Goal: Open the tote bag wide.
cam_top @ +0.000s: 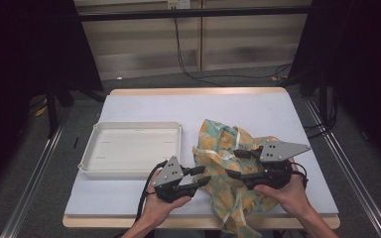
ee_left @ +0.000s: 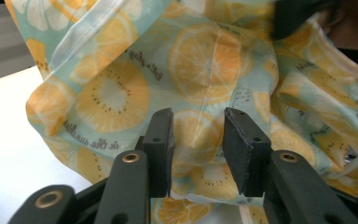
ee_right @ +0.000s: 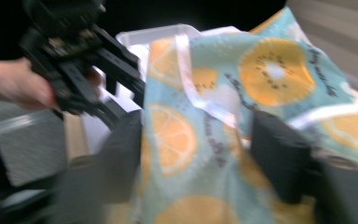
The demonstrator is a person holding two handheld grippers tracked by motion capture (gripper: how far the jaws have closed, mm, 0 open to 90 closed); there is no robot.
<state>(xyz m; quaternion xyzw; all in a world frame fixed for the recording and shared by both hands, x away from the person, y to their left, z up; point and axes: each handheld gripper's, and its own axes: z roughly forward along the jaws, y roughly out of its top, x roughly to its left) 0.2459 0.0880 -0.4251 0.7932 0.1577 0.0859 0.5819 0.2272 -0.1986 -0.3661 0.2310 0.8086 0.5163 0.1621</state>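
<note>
Item under handling: a thin printed cloth with an orange-slice pattern, lying crumpled on the right half of the bench, its near end hanging over the front edge. A shallow white tray sits just left of it, apart from the cloth.

Left tool: at the cloth's left edge, jaws partly open. In the left gripper view the left tool has the cloth bulging just beyond its tips, with no fold visibly pinched; it holds nothing.

Right tool: over the middle of the heap, jaws partly open. In the right gripper view the right tool has cloth lying between its jaws, but blur prevents confirming that the pads press on it. Grip state cannot be told.

Handling judgement: light, limp, no stiffness; it will sag and slide wherever unsupported (the glossy pale trim looks slippery). Best purchase is likely a hemmed edge or corner, pinched firmly through one or two layers rather than on a loose bulge.

Obscured: the cloth's true outline and corners are buried in folds; the overhanging end is cut off at the frame's bottom.
</note>
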